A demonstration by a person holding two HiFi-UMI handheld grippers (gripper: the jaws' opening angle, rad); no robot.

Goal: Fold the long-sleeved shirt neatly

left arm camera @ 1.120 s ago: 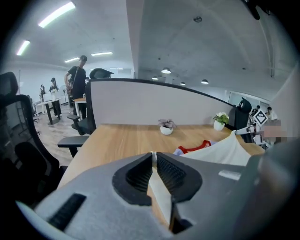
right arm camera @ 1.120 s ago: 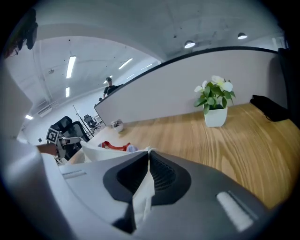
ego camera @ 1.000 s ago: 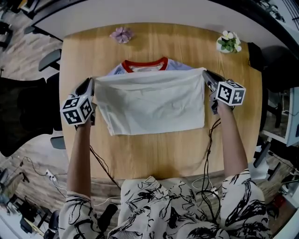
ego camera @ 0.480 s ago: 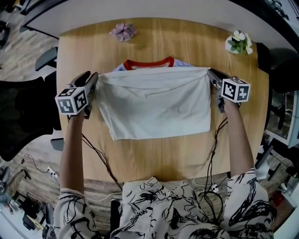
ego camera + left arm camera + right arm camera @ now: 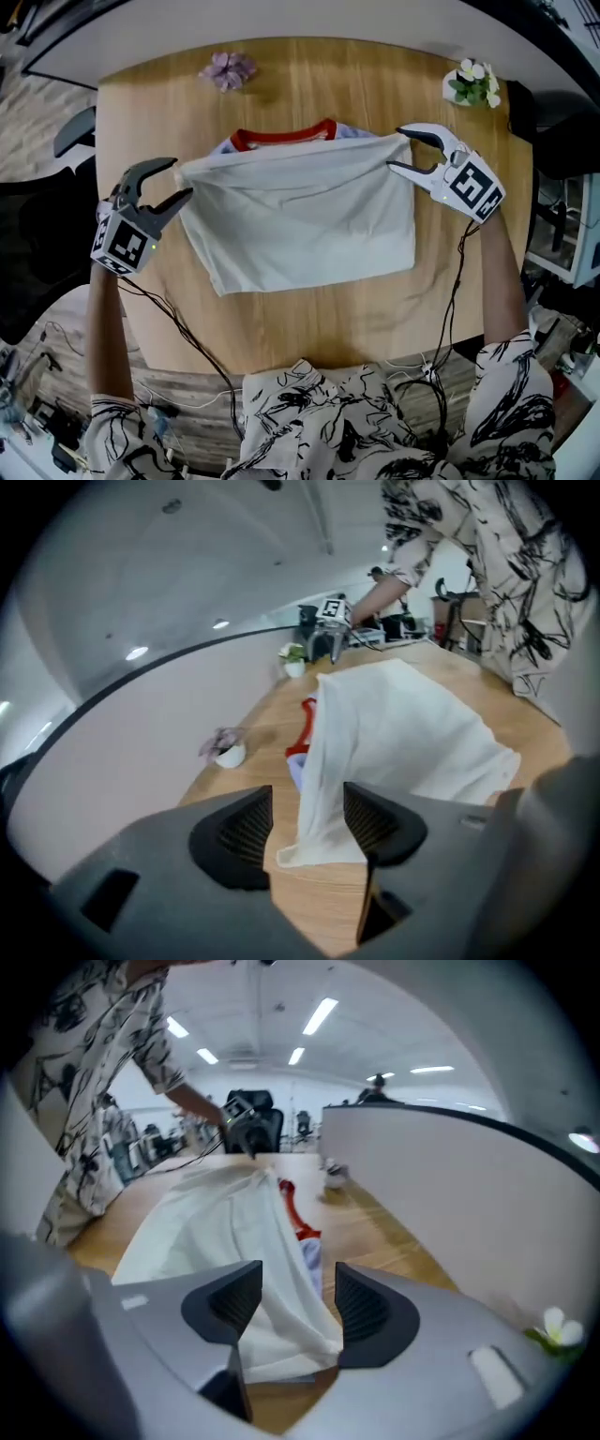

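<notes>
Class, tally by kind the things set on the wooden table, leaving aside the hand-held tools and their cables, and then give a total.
Shirt: 1
Potted flowers: 2
Total: 3

Person is wearing a loose white top (image 5: 352,422) covered in black brush-stroke print; its short, wide sleeves (image 5: 511,380) are leaving the forearms (image 5: 108,337) bare. Thin black cables (image 5: 192,330) are trailing alongside both forearms.
</notes>
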